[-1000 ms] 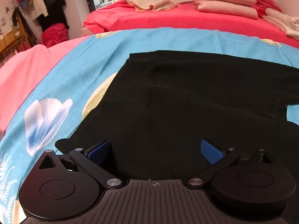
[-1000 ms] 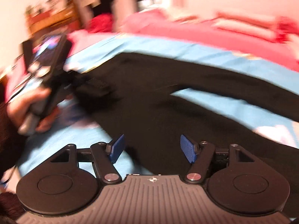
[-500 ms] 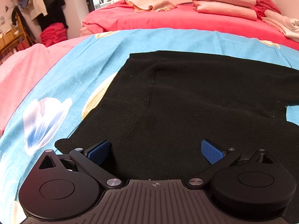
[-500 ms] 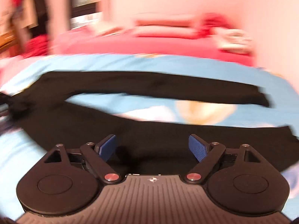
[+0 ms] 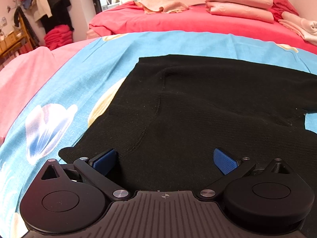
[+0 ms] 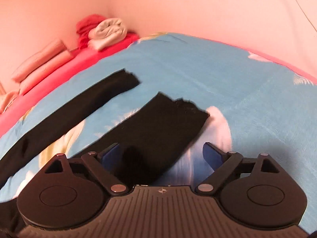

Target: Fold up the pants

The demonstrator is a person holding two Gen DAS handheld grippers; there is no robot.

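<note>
Black knit pants (image 5: 208, 103) lie flat on a blue flowered bedsheet (image 5: 83, 83). In the left wrist view I see the waist end; my left gripper (image 5: 165, 159) is open, low over the near waist edge, with nothing between its blue pads. In the right wrist view the two legs spread apart: the near leg (image 6: 158, 127) ends at a ragged hem, the far leg (image 6: 83, 103) runs to the left. My right gripper (image 6: 161, 152) is open over the near leg close to its hem.
Beyond the sheet a red blanket (image 5: 178, 21) carries folded pink bedding (image 5: 237, 6) and a beige cloth (image 5: 162, 6). Folded bedding (image 6: 107, 31) also sits by the wall corner in the right wrist view. A pink cover (image 5: 23, 75) lies left; clothes (image 5: 49, 4) hang further left.
My right gripper has swung a long way right along the pants, from the waist area to the leg hems. My left gripper has stayed at the waist edge.
</note>
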